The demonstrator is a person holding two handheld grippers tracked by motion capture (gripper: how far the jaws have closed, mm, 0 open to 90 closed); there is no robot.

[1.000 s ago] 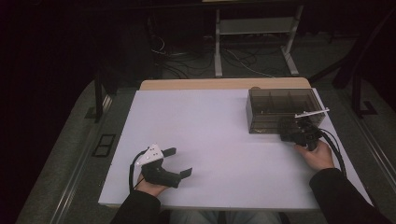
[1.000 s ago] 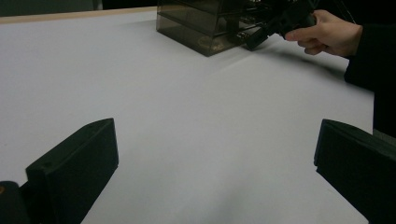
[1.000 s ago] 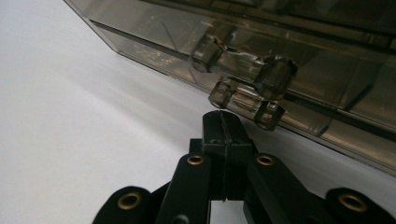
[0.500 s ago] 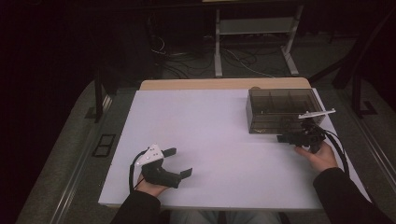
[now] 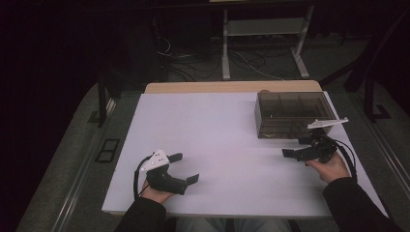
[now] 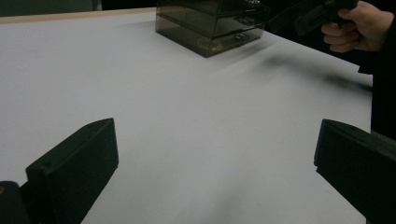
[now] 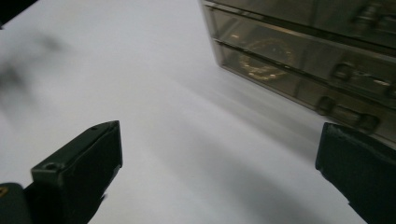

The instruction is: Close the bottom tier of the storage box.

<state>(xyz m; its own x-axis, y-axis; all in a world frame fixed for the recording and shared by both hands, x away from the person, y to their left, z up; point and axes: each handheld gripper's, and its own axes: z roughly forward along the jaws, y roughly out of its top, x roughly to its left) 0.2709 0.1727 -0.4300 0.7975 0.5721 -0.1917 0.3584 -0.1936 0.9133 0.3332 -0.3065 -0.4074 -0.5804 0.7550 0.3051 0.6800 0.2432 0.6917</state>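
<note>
A smoky see-through drawer box (image 5: 292, 113) stands at the table's back right; small metal pieces show through its drawers (image 7: 303, 56). My right gripper (image 5: 294, 146) hovers just in front of the box, pointing left. Its jaws have just been opening and now stand wide (image 7: 219, 158), with bare table between them. My left gripper (image 5: 186, 167) rests near the front left edge, open (image 6: 215, 154) and holding nothing. In the left gripper view the box (image 6: 210, 28) stands far ahead, with the right gripper (image 6: 303, 14) beside it.
The white table (image 5: 217, 125) has a wooden strip along its far edge. Behind it on the dark floor are a white stand (image 5: 263, 29) and loose cables (image 5: 193, 63). A floor socket plate (image 5: 107, 150) lies left of the table.
The right gripper has drawn back from the box front toward the person and risen a little, and its jaws went from shut to wide open. The left gripper has stayed put.
</note>
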